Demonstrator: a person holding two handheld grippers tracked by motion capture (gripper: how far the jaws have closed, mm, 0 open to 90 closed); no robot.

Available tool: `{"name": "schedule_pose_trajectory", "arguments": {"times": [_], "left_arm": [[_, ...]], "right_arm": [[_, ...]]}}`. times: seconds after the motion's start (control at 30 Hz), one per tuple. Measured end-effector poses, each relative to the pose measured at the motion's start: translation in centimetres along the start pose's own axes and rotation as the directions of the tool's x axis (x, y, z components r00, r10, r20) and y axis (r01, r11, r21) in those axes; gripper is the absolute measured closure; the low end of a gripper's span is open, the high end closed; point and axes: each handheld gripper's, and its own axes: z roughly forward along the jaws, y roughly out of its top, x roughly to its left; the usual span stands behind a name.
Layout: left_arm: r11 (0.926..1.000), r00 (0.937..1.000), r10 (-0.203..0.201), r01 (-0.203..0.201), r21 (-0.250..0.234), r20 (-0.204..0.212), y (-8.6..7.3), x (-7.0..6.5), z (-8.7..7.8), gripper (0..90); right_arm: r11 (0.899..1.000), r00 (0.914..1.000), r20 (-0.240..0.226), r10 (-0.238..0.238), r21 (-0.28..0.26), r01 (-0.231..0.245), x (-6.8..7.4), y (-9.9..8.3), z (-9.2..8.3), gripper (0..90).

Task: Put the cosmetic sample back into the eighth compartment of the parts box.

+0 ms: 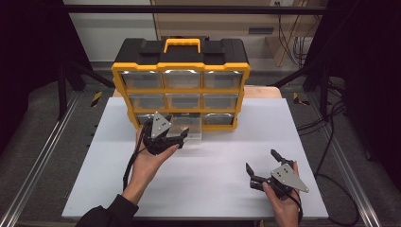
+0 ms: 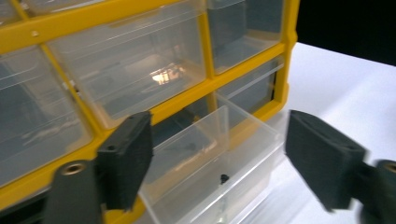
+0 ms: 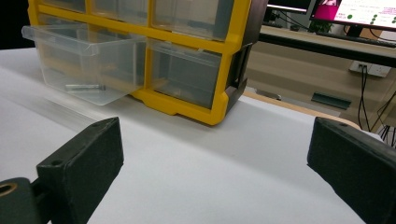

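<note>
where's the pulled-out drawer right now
In the high view the clear drawer sticks out of the organizer's bottom row, middle column, beside the left gripper.

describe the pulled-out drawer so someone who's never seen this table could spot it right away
Find the yellow-and-black organiser standing at the far side of the white table. In its bottom row, the middle clear drawer sticks out over the table, just ahead of the left gripper. Every other drawer sits flush.

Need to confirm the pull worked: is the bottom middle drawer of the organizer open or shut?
Open. The clear drawer juts out of the yellow organizer over the table; the left gripper stands open around it.
</note>
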Motion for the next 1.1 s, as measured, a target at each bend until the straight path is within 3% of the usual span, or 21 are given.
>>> {"name": "schedule_pose_trajectory", "arguments": {"times": [0.27, 0.57, 0.7, 1.1], "left_arm": [[0.9986, 0.9981, -0.046, 0.047, -0.024, 0.041, -0.9, -1.5, 0.0, 8.7], [0.9980, 0.9968, -0.046, 0.049, -0.041, 0.066, -1.9, -2.0, -0.6, 4.7], [0.9939, 0.9927, -0.096, 0.099, -0.048, 0.074, -2.6, -1.9, -0.8, 4.6], [0.9946, 0.9929, -0.083, 0.088, -0.055, 0.086, -3.5, -2.3, -1.4, 4.6]], "right_arm": [[1.000, 0.9999, -0.009, -0.006, 0.002, 0.006, 0.1, 0.0, 0.1, 3.8], [1.000, 0.9998, -0.016, -0.016, 0.002, 0.016, 0.4, 0.1, 0.1, 3.8], [1.000, 0.9998, -0.012, -0.019, 0.005, 0.019, 0.4, 0.0, 0.2, 3.8], [1.000, 0.9997, -0.014, -0.019, 0.009, 0.019, 0.4, 0.0, 0.2, 3.8]]}}
